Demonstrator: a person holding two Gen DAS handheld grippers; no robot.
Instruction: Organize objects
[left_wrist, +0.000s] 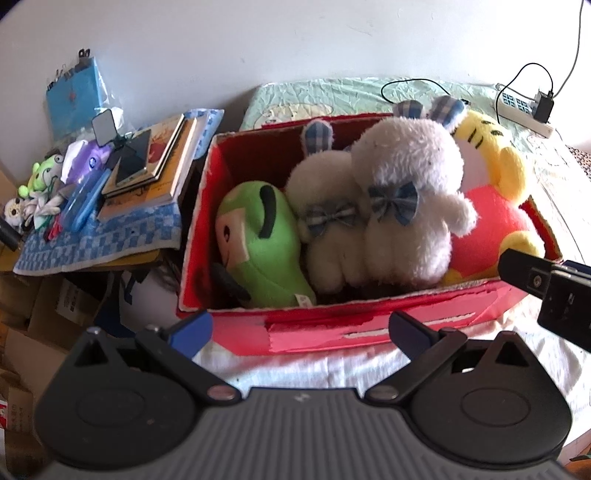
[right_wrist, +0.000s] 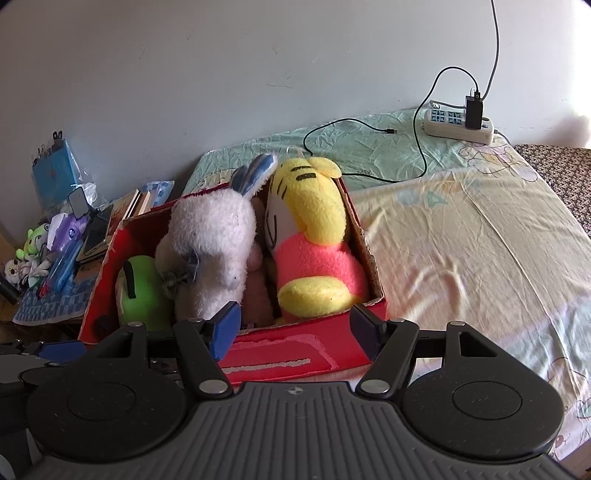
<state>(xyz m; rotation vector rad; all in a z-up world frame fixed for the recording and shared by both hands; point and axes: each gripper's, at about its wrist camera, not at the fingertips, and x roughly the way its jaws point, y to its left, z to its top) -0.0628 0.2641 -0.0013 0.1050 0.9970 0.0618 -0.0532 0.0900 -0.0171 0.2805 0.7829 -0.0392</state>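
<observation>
A red cardboard box (left_wrist: 369, 325) (right_wrist: 295, 354) sits on the bed, packed with plush toys. Inside lie a green plush (left_wrist: 258, 240) (right_wrist: 142, 291), a big white bunny (left_wrist: 410, 177) (right_wrist: 214, 236) with blue bows, a smaller white bunny (left_wrist: 325, 206) beside it, and a yellow tiger in a pink shirt (left_wrist: 491, 206) (right_wrist: 314, 236). My left gripper (left_wrist: 301, 330) hovers open just before the box's near wall, holding nothing. My right gripper (right_wrist: 295, 328) is open too, at the box's near right corner, and part of it (left_wrist: 546, 291) shows at the right edge of the left wrist view.
A side table with a blue checked cloth (left_wrist: 110, 236) (right_wrist: 51, 306) left of the box carries books (left_wrist: 155, 173), a phone, small toys and a blue bag (left_wrist: 74, 99). A power strip (right_wrist: 458, 123) with a black cable (right_wrist: 369, 147) lies at the bed's far end. Cardboard boxes sit below left.
</observation>
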